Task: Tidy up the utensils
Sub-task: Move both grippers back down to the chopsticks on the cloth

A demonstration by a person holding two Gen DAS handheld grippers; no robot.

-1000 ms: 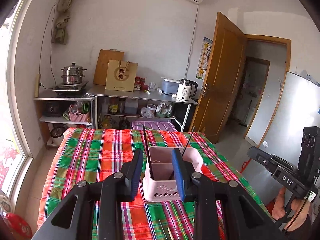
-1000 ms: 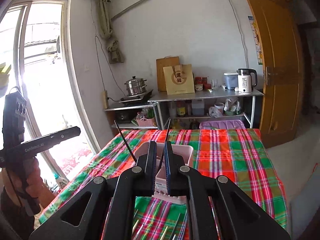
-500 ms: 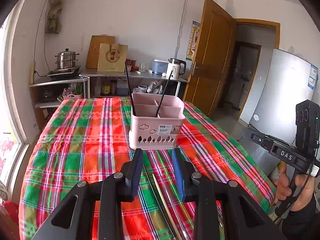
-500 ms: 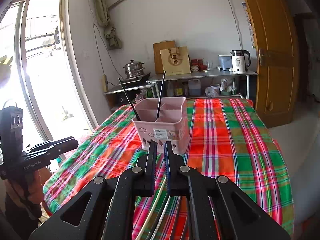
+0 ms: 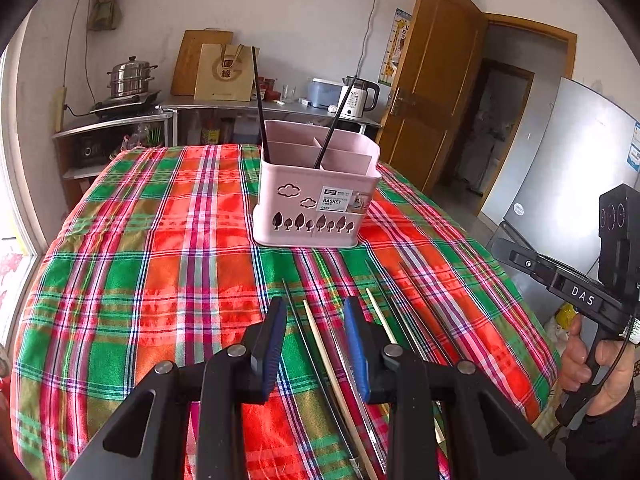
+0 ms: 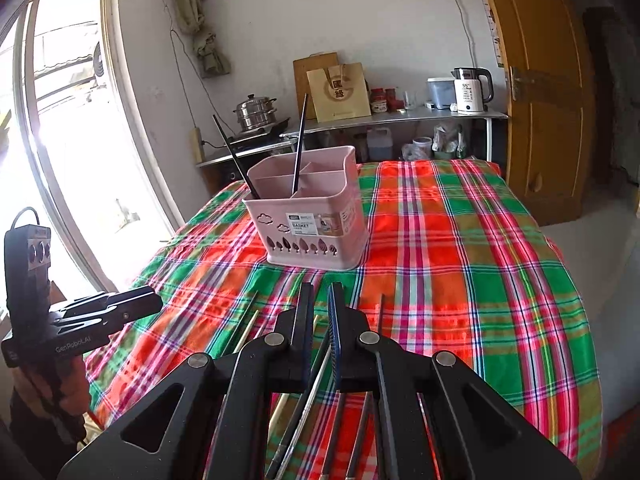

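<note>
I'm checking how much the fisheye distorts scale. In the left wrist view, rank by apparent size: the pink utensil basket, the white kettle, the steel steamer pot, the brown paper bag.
1. pink utensil basket, though nearness inflates it.
2. brown paper bag.
3 and 4. steel steamer pot and white kettle look alike; unranked.

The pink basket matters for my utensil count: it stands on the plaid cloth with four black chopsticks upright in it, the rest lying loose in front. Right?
Not quite. The pink basket holds two black chopsticks, not four; the left wrist view shows both leaning in it. It does stand on the plaid cloth, with loose chopsticks in front.
</note>
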